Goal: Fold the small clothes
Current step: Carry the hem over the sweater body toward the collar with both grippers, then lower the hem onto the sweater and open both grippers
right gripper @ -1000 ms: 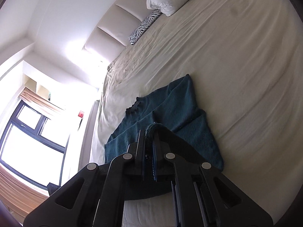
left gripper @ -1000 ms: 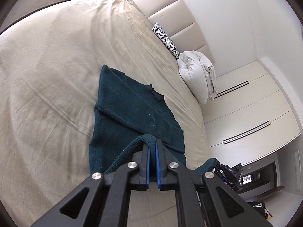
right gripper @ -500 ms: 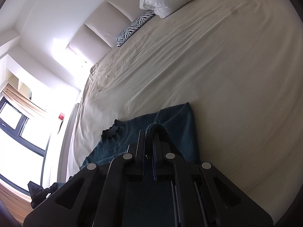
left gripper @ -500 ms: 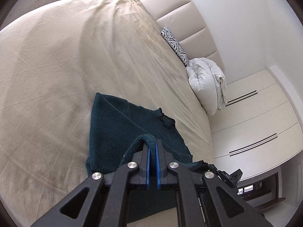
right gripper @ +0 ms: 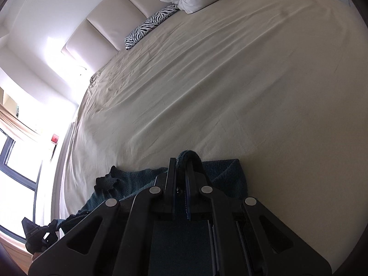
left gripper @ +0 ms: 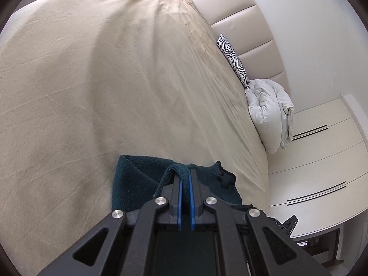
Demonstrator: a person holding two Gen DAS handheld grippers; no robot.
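the dark teal knit sweater (left gripper: pixel 135 179) lies at the near edge of the beige bed sheet (left gripper: pixel 92 92). left gripper (left gripper: pixel 185 172) and right gripper (right gripper: pixel 181 163) each clamp its hem, doubled over the body. fold mid-way; laying down, releasing and further folds remain.

Dark teal knit top, folded over on my bed

The teal top (left gripper: pixel 135 179) lies doubled on the beige bed sheet (left gripper: pixel 92 92), its ribbed hem edge lifted and pinched in each of my tools, its dark neckline bunched toward the headboard side.
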